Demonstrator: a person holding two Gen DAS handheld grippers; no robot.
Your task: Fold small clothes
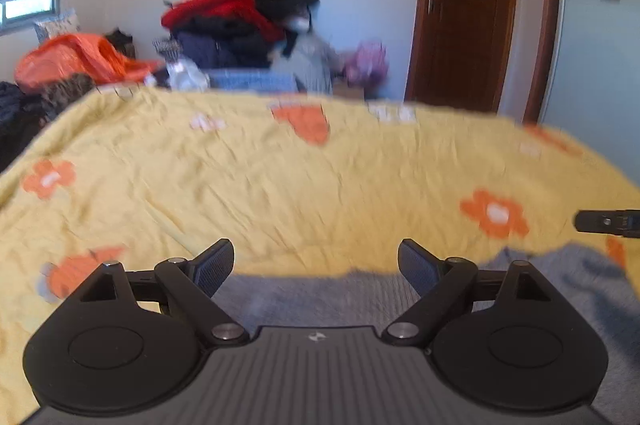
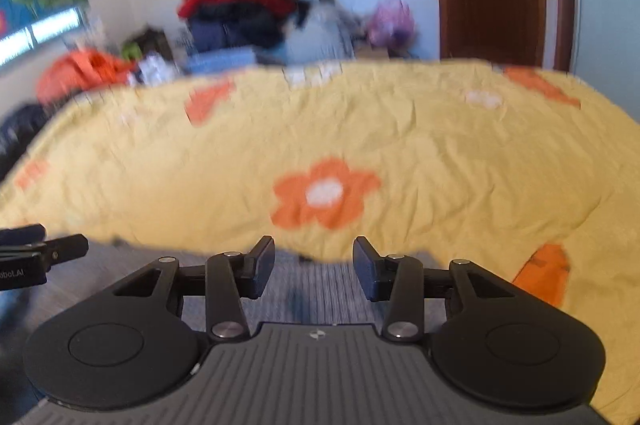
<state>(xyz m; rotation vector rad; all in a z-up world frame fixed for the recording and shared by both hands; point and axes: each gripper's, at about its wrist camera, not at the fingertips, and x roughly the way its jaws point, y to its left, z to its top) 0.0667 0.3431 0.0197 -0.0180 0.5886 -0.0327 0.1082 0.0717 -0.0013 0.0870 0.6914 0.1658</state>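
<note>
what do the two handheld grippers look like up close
Both look alike. The left gripper and right gripper are matte black plastic, each with two ribbed finger pads on angled link arms with silver pivot pins, two round housings, and a grey ribbed centre plate bearing a small white logo. No cables, hands or sleeves show.

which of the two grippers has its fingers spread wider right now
The left gripper: its jaws stand far apart over the grey garment. The right gripper is open too, but with a clearly narrower gap.

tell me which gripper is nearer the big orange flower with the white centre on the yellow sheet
Right. The right gripper points straight at the flower, just ahead of its jaws. The left gripper sits off to the flower's left.
</note>
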